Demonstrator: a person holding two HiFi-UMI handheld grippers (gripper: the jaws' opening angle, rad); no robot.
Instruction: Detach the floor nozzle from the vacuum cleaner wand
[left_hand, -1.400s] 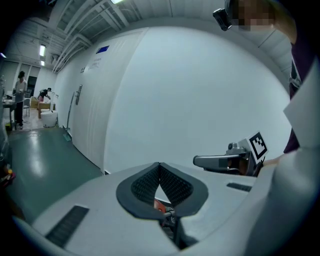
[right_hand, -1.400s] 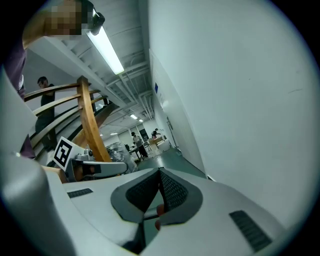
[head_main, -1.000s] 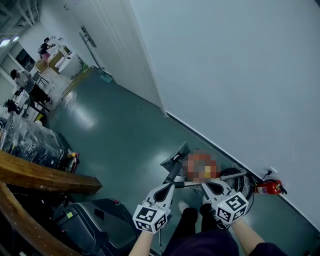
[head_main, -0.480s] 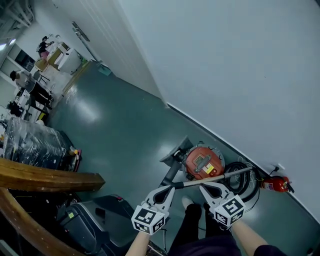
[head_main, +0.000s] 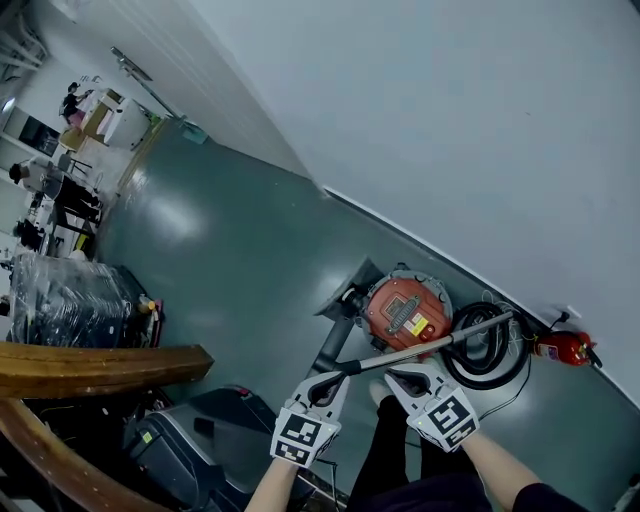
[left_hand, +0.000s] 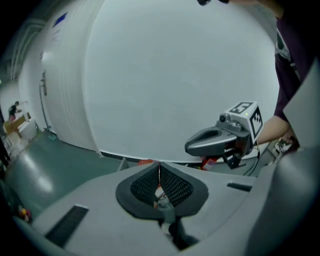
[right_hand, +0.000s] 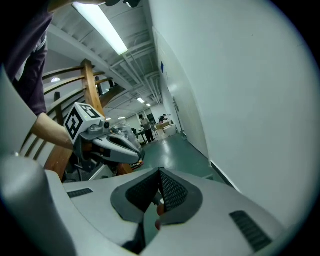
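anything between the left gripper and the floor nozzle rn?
Nothing visible. In the head view the left gripper, shut and empty, sits near the wand. The floor nozzle lies just beyond on the floor, with the red canister beside it.

Open floor (head_main: 230, 260) runs from 10 to 12 o'clock, and that is my widest way through. At 1 o'clock the vacuum (head_main: 403, 312) sits close, its wand (head_main: 450, 337) crossing just ahead and its hose (head_main: 462, 368) coiled at 2. The wall (head_main: 450, 120) closes off everything beyond. A wooden rail (head_main: 90, 365) bars 9 o'clock. At 7 a dark machine (head_main: 190, 440), I think, crowds my left side.
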